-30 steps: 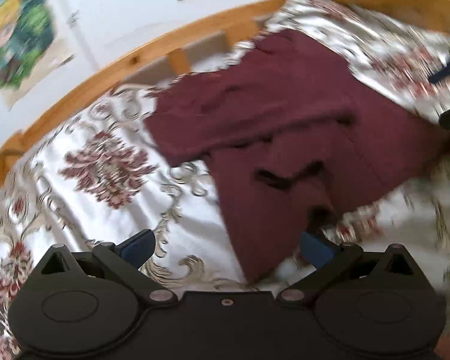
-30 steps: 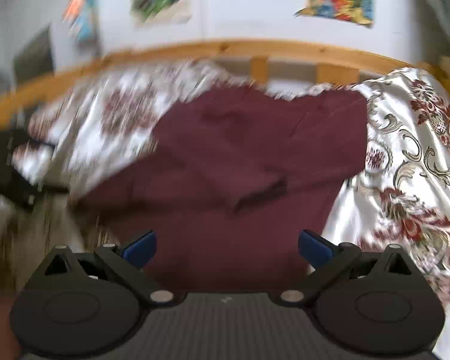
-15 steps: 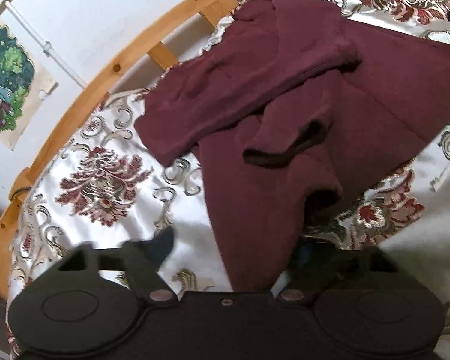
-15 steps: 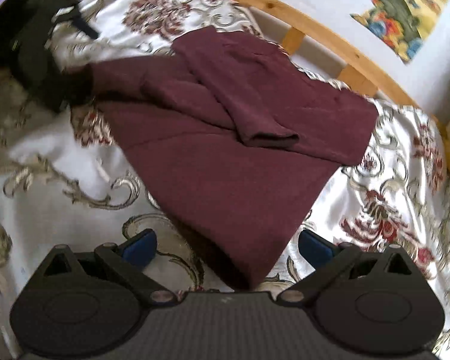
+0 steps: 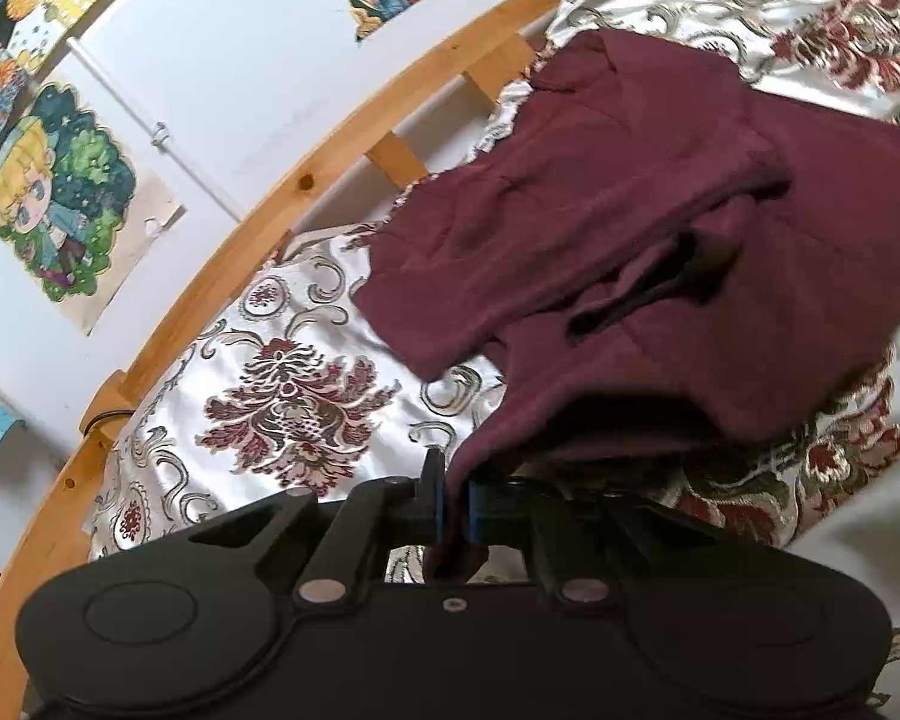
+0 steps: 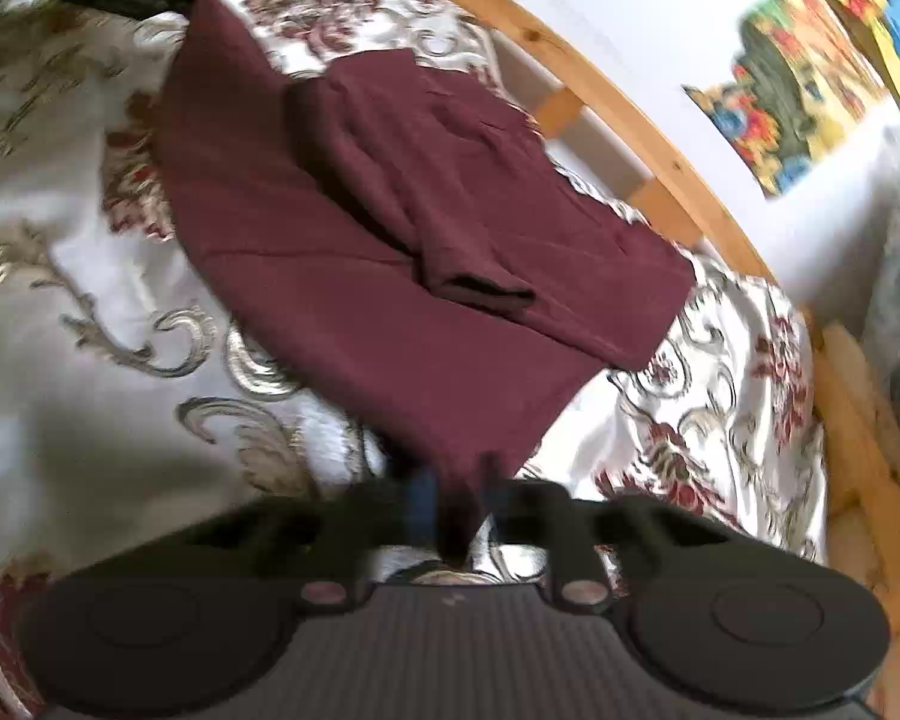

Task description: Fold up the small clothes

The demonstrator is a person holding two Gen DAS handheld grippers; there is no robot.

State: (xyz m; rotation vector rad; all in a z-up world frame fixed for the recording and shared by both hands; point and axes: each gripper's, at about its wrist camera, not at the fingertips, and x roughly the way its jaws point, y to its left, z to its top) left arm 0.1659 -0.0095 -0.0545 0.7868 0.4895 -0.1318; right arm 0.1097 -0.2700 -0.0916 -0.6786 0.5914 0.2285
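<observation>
Maroon garment (image 5: 600,228) — soft, light, limp; on patterned bedspread (image 5: 294,396), sleeves folded in. Left gripper (image 5: 456,510), right gripper (image 6: 450,510) each pinched on near hem corners — best hold; expect sag between.

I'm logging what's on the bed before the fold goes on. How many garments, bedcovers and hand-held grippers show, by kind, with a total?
Dark maroon knit garment: 1
White satin bedcover with maroon floral print: 1
Black hand-held grippers, both shut on the garment's near hem: 2 (left hand-held gripper, right hand-held gripper)
Total: 4
</observation>
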